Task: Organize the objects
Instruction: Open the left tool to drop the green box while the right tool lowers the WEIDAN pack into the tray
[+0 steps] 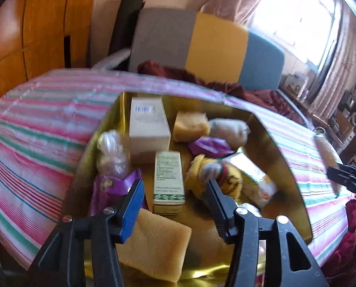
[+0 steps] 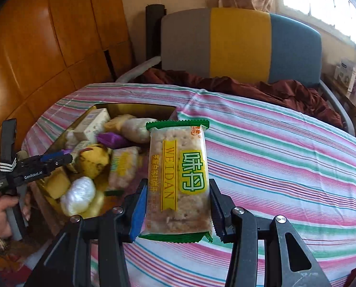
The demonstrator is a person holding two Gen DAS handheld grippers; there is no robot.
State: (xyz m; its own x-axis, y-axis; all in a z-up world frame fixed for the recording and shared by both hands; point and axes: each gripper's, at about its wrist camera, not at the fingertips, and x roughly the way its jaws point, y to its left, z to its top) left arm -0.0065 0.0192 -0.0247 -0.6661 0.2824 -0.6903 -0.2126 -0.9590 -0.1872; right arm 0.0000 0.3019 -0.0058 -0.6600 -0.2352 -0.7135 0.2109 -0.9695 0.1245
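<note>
A gold box [image 1: 285,157] on the striped tablecloth holds a white carton [image 1: 149,129], a small green-and-white carton [image 1: 169,179], a yellow soft toy [image 1: 202,174], purple wrappers [image 1: 209,147] and tan sponges [image 1: 154,241]. My left gripper [image 1: 174,183] hovers open over this box, its pads pressing on nothing. In the right wrist view the left gripper [image 2: 58,157] shows at the box's near left. My right gripper [image 2: 178,181] is shut on a green-edged cracker packet [image 2: 180,179], held above the cloth just right of the gold box [image 2: 139,108].
A grey, yellow and blue chair [image 2: 240,45] with dark red cloth [image 2: 273,91] stands behind the table. Wooden cupboard doors [image 2: 46,35] fill the left. The striped tablecloth [image 2: 285,155] stretches to the right. A person's hand [image 2: 1,215] grips the left tool.
</note>
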